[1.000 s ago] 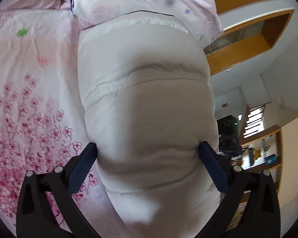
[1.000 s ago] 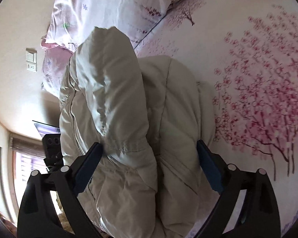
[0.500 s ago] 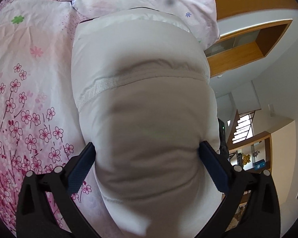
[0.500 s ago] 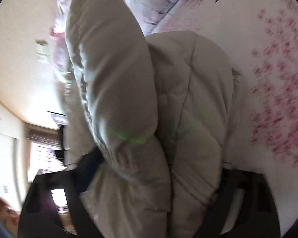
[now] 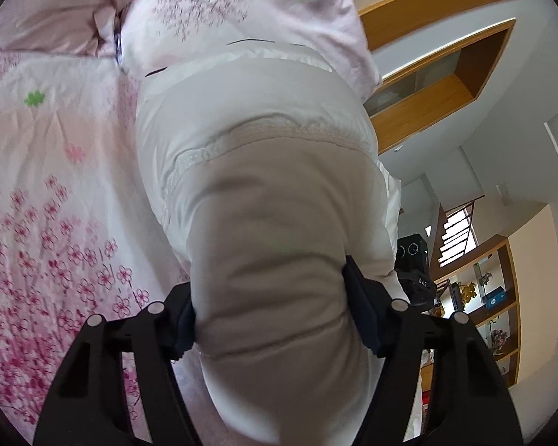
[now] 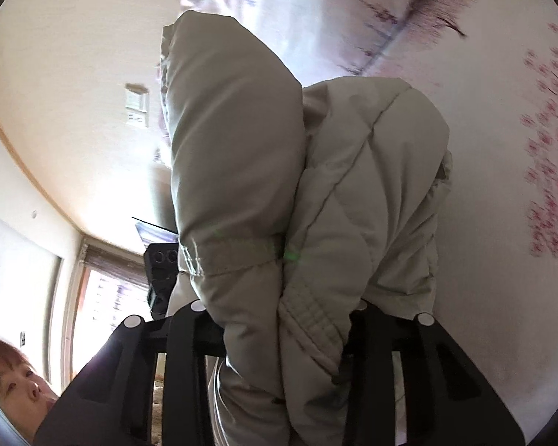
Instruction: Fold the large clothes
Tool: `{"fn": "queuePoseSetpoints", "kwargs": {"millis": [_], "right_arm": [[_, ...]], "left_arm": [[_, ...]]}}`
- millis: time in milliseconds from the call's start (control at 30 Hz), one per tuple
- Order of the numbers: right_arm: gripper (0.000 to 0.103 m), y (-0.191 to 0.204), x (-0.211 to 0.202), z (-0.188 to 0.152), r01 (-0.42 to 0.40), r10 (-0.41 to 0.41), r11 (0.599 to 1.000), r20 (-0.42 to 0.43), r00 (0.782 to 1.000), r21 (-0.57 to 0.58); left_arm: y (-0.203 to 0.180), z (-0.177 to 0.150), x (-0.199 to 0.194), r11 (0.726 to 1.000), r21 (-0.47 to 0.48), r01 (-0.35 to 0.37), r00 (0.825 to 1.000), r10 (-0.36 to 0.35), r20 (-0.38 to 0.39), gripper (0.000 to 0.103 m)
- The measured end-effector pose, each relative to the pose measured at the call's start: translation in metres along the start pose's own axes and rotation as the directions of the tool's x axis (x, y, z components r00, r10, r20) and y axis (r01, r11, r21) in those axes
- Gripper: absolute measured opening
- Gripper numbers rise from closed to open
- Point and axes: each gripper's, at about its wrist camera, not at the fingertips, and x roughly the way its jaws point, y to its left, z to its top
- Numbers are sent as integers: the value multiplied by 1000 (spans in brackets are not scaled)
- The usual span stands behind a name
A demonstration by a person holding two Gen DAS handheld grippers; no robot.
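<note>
Beige padded fabric fills both wrist views: one puffy down jacket (image 5: 264, 200), bunched thick, lies on the bed and runs between both pairs of fingers. Nearest, the left gripper (image 5: 269, 316) has its jaws closing, with both dark pads pressed into a fat roll of the jacket. The right gripper (image 6: 282, 334) is closing too, and its black fingers pinch a gathered cuff and a quilted fold. To the left of the roll in the left view, the floral bedsheet (image 5: 44, 193) lies flat and bare, which gives free room on that side. Farther on, the jacket's far edge touches one pink pillow (image 5: 249, 11). Beyond the bed's edge stand two wooden wall shelves (image 5: 435, 85). A person's face shows low in the right view's corner.
</note>
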Motion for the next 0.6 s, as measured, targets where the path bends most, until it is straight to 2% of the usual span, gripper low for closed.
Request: {"fn": "queuePoseSetpoints", "kwargs": {"millis": [167, 267, 367, 467, 533, 600], "right_arm": [[36, 31, 31, 18, -28, 27, 998, -23, 999, -55], [36, 45, 53, 26, -24, 19, 996, -62, 998, -89], [36, 60, 90, 35, -19, 5, 992, -115, 993, -121], [36, 58, 134, 41, 26, -43, 994, -166, 985, -105], [49, 47, 164, 40, 126, -143, 987, -189, 972, -100], [62, 34, 179, 40, 175, -184, 983, -187, 965, -62]], "left_arm": [[0, 8, -36, 1000, 15, -8, 996, 7, 86, 67], [11, 13, -67, 999, -7, -38, 987, 39, 157, 67], [34, 13, -101, 995, -53, -79, 973, 88, 213, 68], [60, 11, -120, 984, -103, -146, 960, 166, 226, 68], [85, 10, -123, 965, -159, -207, 951, 237, 200, 72], [99, 7, -125, 964, -185, -191, 952, 228, 205, 75]]}}
